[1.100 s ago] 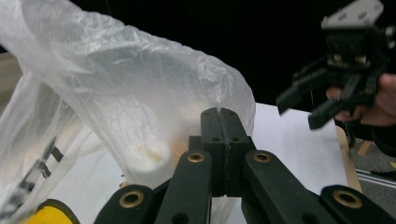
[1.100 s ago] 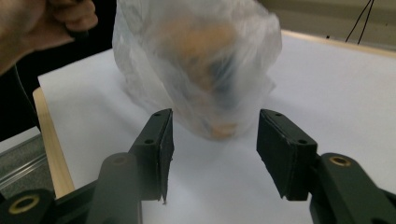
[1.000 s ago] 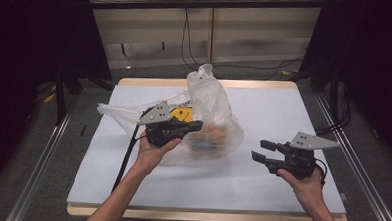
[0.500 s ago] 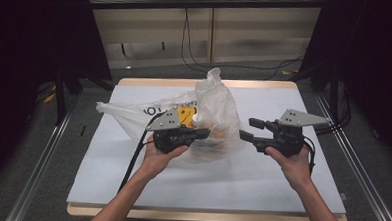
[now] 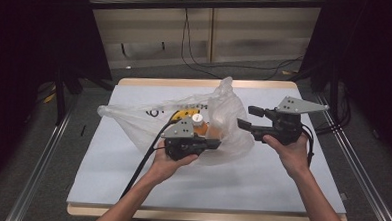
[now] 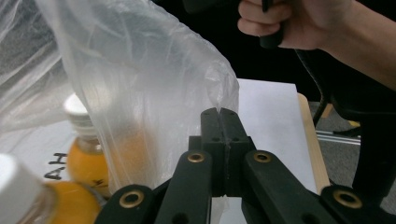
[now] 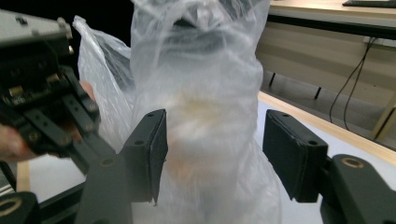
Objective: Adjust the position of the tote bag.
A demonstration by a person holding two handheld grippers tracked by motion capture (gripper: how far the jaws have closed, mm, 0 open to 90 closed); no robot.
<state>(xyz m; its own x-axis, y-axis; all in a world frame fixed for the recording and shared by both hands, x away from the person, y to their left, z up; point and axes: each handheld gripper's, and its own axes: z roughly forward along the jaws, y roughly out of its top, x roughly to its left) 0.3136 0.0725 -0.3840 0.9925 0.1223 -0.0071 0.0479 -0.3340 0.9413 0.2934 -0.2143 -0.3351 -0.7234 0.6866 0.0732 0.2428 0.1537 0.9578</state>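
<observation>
Bag (image 5: 218, 116), thin crinkled clear plastic, sits mid-bench (image 5: 280, 189) over orange bottles (image 6: 86, 158); left gripper (image 6: 219, 114) pinches its film, right gripper (image 7: 212, 154) just beside it, jaws just opening, nothing clamped.

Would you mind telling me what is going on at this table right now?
A person is working a clear plastic bag of orange bottles on the table. The left gripper is shut on a fold of the bag. The right gripper faces the bag's upright part; its jaws, just opening, stand apart and do not press it.
</observation>
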